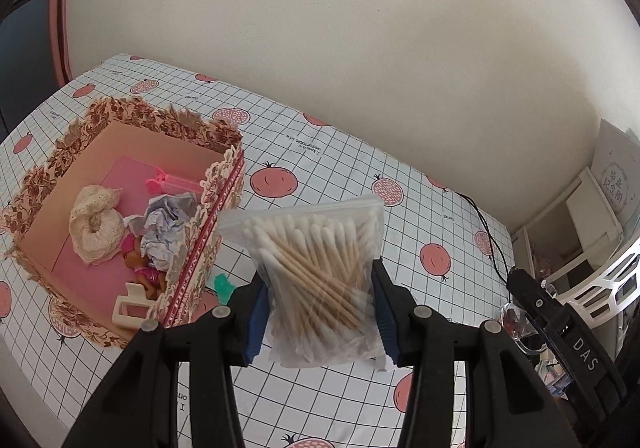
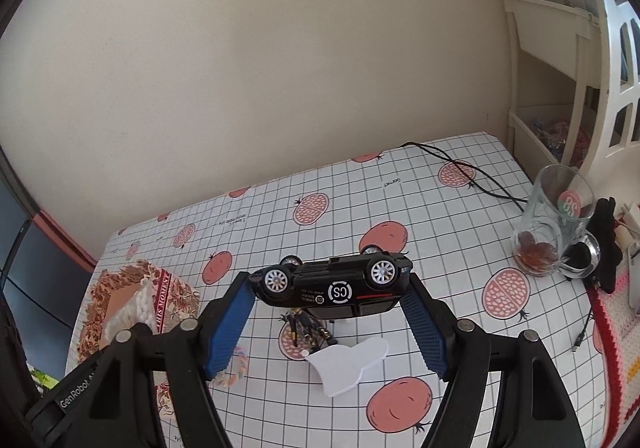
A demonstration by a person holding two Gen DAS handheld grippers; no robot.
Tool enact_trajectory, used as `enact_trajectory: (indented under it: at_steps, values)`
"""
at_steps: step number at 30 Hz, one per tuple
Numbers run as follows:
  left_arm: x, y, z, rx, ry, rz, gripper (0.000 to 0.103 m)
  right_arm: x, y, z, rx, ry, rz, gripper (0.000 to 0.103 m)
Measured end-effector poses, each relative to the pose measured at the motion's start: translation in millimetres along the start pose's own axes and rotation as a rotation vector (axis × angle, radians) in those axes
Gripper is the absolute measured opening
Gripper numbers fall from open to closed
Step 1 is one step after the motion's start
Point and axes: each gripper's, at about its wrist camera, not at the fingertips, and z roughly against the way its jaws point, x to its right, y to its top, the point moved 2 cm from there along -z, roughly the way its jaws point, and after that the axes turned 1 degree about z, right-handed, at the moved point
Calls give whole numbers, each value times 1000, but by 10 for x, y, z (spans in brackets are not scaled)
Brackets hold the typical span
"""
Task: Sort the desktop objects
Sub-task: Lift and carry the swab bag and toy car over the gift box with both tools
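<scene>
Only the left wrist view shows the left tongs [image 1: 320, 312] clamped on a bag of swabs [image 1: 320, 272] held above the surface [image 1: 360, 175], just right of the box [image 1: 120, 207]; its sticks slant from near right to far left. Only the right wrist view shows the right tongs [image 2: 330, 312] gripping an upside-down toy car [image 2: 336, 284], long axis left-right, off the surface, with a glass mug [image 2: 556, 219] far right.

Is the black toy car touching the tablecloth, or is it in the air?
Apart. In the right wrist view the right gripper holds the black toy car upside down, clear above the tablecloth.
</scene>
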Motion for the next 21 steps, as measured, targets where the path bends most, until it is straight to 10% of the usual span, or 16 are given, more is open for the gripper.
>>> enact_trajectory:
  at_steps: [21]
  values:
    - [-941,333,235,85,63,164,48,-1248,-358,-298,-58,107,209,77]
